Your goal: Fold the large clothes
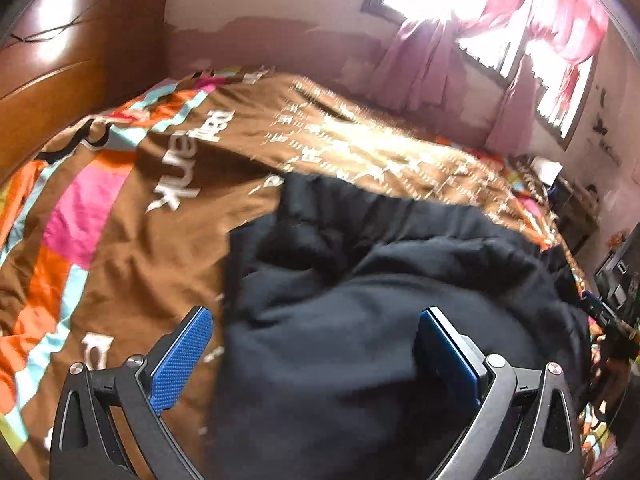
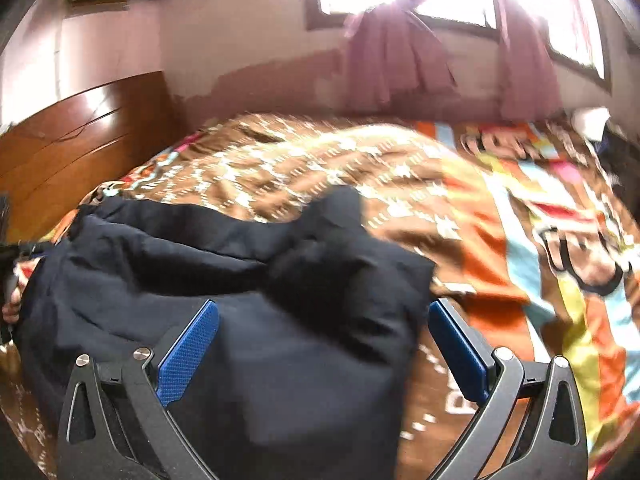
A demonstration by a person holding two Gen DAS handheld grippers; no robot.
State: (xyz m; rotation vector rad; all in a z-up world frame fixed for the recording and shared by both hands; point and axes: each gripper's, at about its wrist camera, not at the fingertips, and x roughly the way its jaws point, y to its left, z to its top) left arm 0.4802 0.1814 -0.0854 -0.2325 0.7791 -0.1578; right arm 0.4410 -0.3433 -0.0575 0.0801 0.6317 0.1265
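A large black garment [image 1: 380, 280] lies bunched on the bed's brown patterned cover [image 1: 180, 240]. My left gripper [image 1: 316, 344] is open, its blue pads spread wide over the garment's left edge. In the right wrist view the same black garment [image 2: 248, 300] fills the lower left. My right gripper [image 2: 324, 344] is open over the garment's right edge; the left pad [image 2: 188, 356] is above the cloth, the right pad [image 2: 460, 352] above the cover. Both views are motion-blurred.
A wooden headboard [image 1: 60, 80] stands at the left. Pink curtains [image 1: 460, 60] hang by bright windows on the far wall. Dark furniture and clutter [image 1: 612, 272] sit beyond the bed's right side. The other hand and its gripper [image 2: 10, 280] show at the left edge.
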